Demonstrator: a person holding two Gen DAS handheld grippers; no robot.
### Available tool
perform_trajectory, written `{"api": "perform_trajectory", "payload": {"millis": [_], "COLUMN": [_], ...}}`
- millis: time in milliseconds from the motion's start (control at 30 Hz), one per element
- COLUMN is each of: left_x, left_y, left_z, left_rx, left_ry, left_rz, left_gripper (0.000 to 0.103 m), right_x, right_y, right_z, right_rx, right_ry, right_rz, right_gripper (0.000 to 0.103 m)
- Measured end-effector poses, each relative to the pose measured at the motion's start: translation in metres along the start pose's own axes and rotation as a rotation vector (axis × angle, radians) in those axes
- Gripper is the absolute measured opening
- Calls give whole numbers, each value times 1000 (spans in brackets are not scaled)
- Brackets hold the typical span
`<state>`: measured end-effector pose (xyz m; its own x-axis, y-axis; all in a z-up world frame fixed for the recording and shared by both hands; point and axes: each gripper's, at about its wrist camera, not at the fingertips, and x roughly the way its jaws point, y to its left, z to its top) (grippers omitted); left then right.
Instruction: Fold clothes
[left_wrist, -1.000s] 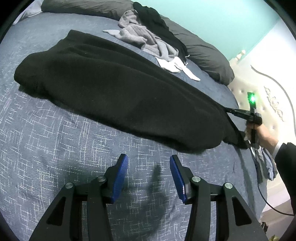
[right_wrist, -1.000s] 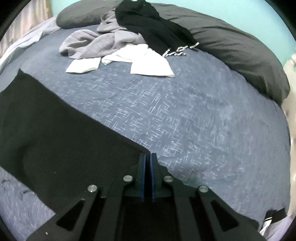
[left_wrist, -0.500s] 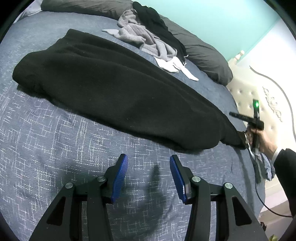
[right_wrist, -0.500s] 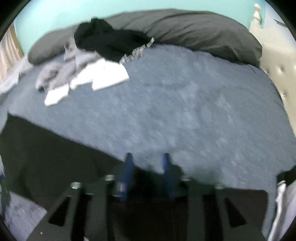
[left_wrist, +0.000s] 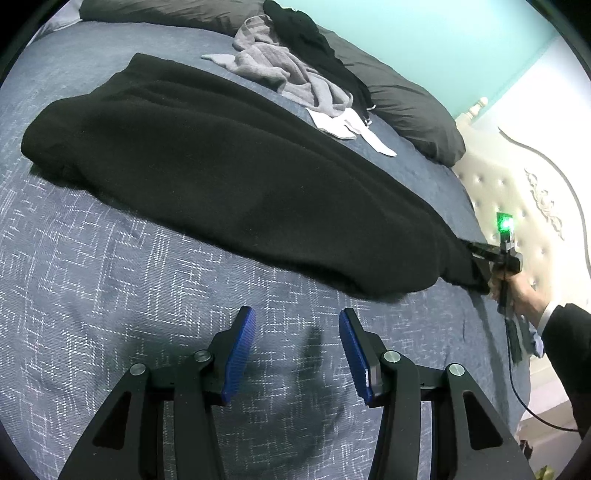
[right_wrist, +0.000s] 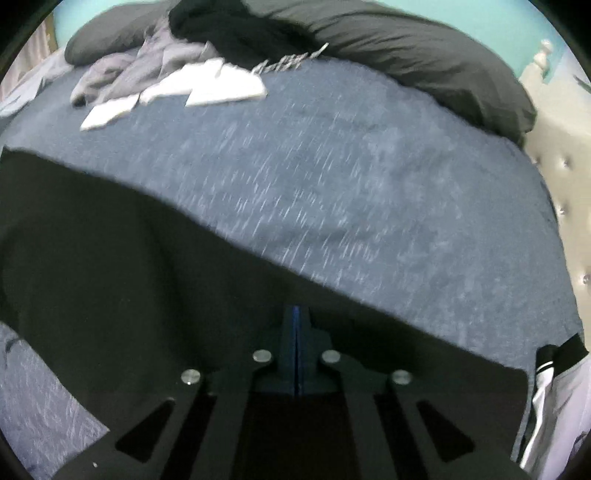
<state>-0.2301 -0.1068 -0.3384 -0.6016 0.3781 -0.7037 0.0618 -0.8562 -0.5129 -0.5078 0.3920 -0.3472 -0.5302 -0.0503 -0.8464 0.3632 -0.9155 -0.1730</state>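
Black fleece garment (left_wrist: 229, 177), lying along the bed (left_wrist: 92, 295), is being pinched at its four-o'clock corner by the closed right tongs (right_wrist: 296, 325) for straightening, while the left tongs (left_wrist: 297, 350) are being kept half-open and empty.

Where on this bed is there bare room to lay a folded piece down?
Bare bedspread lies in front of the black garment, around the open left gripper. A second free patch sits between that garment, the dark pillows and the headboard. Crowded: the far corner, where the clothes pile lies.
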Motion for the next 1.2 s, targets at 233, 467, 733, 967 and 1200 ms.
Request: {"api": "perform_trajectory", "payload": {"millis": [233, 467, 733, 967, 1200], "left_x": [-1, 0, 1, -4, -8], "left_y": [0, -2, -1, -5, -11], "left_z": [0, -1, -1, 1, 2], "left_rx": [0, 7, 1, 5, 13], "left_ry": [0, 4, 9, 2, -1], "left_rz": [-2, -4, -11, -26, -36], "left_gripper": [51, 51, 51, 51, 51], "right_x": [-7, 2, 14, -22, -50], "right_y": [-24, 0, 25, -7, 23], "right_z": [2, -5, -3, -18, -58], "right_rx": [147, 95, -48, 175, 168], "right_ry": [-37, 16, 5, -125, -152], "right_rz": [49, 111, -83, -133, 101], "right_gripper": [1, 53, 53, 50, 50]}}
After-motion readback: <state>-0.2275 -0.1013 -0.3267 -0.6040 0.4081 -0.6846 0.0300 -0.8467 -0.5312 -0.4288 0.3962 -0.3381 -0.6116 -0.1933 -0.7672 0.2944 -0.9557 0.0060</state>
